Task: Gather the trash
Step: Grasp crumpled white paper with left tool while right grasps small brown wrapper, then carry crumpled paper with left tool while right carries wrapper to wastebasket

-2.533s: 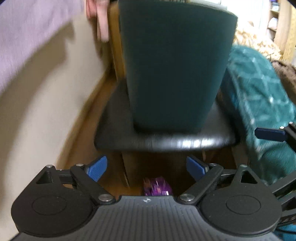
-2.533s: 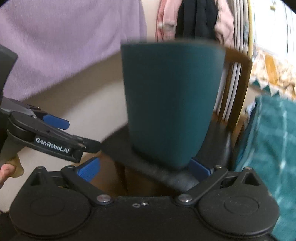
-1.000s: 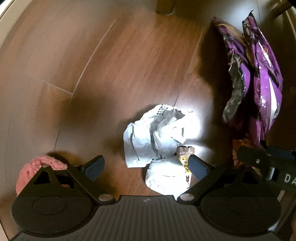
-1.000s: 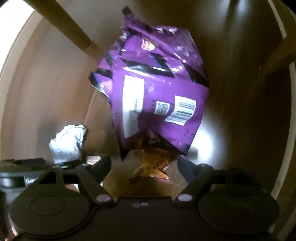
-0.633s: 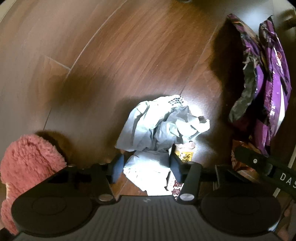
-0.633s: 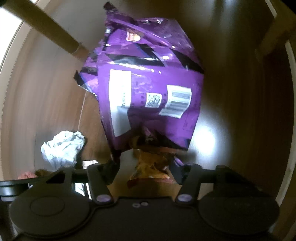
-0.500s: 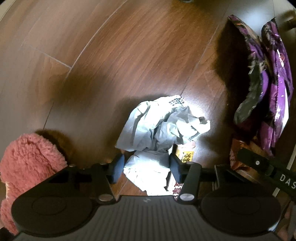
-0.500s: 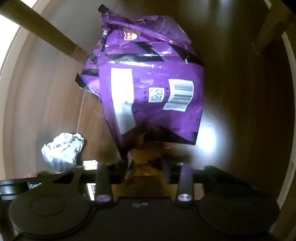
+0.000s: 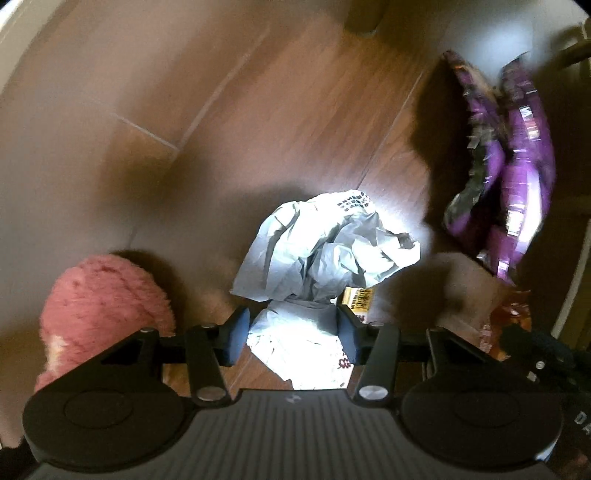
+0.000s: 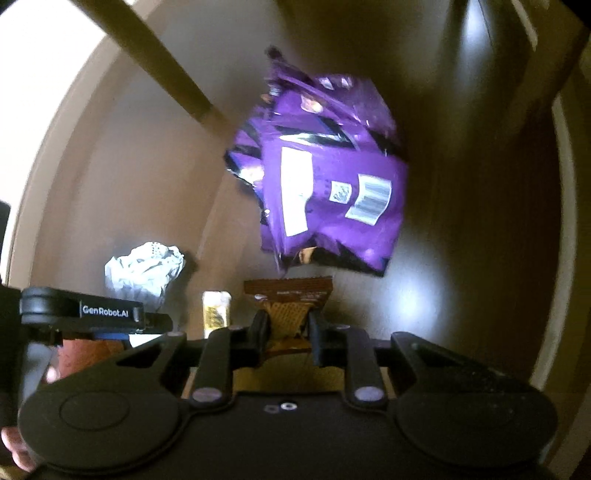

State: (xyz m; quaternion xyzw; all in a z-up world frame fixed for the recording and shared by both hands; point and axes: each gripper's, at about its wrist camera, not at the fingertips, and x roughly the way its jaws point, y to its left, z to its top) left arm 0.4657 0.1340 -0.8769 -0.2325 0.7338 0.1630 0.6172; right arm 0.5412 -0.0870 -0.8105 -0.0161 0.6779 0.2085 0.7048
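Observation:
My left gripper (image 9: 291, 328) points down at the wooden floor, and its blue pads press the lower fold of a crumpled white paper (image 9: 325, 251). The right gripper (image 10: 288, 325) has its jaws closing, with a brown snack wrapper (image 10: 291, 291) pinched between the pads and lifted a little. Just beyond it a large purple foil bag (image 10: 332, 192) lies on the floor, at the right edge in the left wrist view (image 9: 517, 177). A small yellow wrapper (image 10: 216, 306) lies between the paper (image 10: 144, 269) and the brown wrapper.
A pink fluffy slipper (image 9: 99, 295) sits on the floor left of my left gripper. A wooden chair leg (image 10: 162, 70) slants in at the upper left, with another leg (image 9: 364, 18) at the top. A pale wall base curves along the left.
Both grippers went from wide open to shut, the left on the crumpled paper and the right on the brown wrapper. Both have risen, and the brown wrapper now shows clear of the purple bag.

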